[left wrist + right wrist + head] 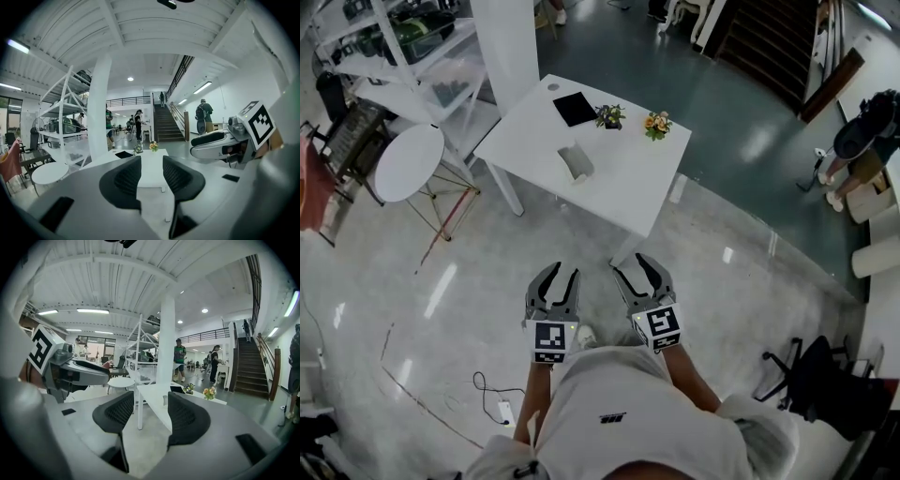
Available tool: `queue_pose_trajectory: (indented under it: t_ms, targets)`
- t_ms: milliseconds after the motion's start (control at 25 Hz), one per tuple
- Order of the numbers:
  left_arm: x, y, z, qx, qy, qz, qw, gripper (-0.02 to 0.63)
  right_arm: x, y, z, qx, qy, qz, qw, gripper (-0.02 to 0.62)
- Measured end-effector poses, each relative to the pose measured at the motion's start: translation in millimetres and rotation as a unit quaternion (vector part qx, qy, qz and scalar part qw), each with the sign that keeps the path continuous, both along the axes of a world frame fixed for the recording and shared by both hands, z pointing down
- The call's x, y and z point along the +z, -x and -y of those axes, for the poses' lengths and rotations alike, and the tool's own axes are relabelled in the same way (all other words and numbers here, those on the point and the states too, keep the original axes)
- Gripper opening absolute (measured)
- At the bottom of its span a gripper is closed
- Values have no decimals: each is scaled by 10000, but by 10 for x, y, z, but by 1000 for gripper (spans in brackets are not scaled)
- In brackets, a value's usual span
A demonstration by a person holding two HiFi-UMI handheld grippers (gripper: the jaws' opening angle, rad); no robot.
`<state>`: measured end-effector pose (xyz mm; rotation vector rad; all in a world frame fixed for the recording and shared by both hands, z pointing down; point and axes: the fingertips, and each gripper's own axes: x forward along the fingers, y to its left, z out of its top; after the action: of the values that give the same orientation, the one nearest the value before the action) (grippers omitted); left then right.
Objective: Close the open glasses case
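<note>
Well ahead of my jaws, the open glasses case (576, 161) lay on the white counter (623, 183), beside a black pad (575, 109) and flower pots (656, 125). My left gripper (554, 274) and right gripper (638, 269) hung with jaws apart, holding nothing.

Case (575, 162) on the bench (630, 192) toward its left, pad (575, 108) behind it at the far edge, left pot (609, 116) just right of the pad, right pot (657, 124) beside that, round table (408, 161) left of the bench, left claw (562, 272) and right claw (631, 264) side by side, near, well apart from the bench.

No legible text; shirt logo (612, 418) too small.
</note>
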<state>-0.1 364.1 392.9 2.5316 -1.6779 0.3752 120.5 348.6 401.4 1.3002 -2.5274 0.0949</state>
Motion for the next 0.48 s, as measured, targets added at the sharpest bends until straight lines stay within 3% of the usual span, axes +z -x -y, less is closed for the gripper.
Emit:
queue_pose_trajectory:
  t_ms: [480]
  targets:
    - [116, 165, 403, -33, 92, -34, 9999, 155, 101, 164, 411, 25, 94, 1, 10000, 230]
